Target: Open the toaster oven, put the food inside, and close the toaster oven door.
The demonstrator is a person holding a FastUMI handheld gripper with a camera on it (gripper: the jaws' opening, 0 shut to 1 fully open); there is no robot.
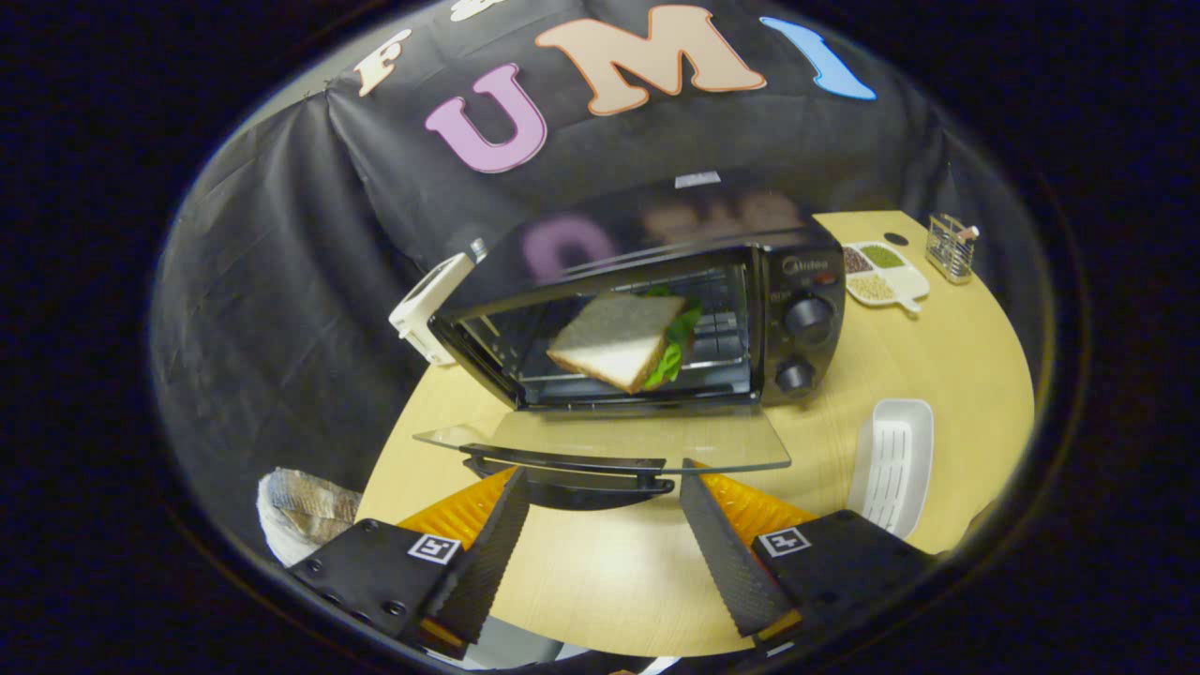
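A dark draped cloth is closing off the back of the booth, and a round pale wooden table (947, 356) is carrying everything in front of it; a black toaster oven with two round knobs (797, 319) is sitting at the middle of that table, its glass door (609, 441) lying folded down flat toward the gripper (600, 539). A sandwich of white bread with green lettuce (623, 342) is resting tilted in the oven's mouth, one corner dipping toward the door hinge and perhaps poking out past the opening. The gripper's two fingers are standing spread apart and gripping nothing, just short of the door's dark handle (572, 464), which is sitting ahead of the gap between them. The food appears to be in, so closing the door looks like the step in hand; the next move probably calls for getting under or onto that handle and swinging the door upward, though the sandwich's low corner may need a nudge inward first. To the right a white ribbed tray (892, 464) is lying near the door's corner, yet apart from it; a divided dish of grains (881, 274) and a small wire holder (949, 248) are standing well back; a crumpled bag (300, 511) is sitting off the table's left edge; the wood between fingers and door is leaving room to approach.
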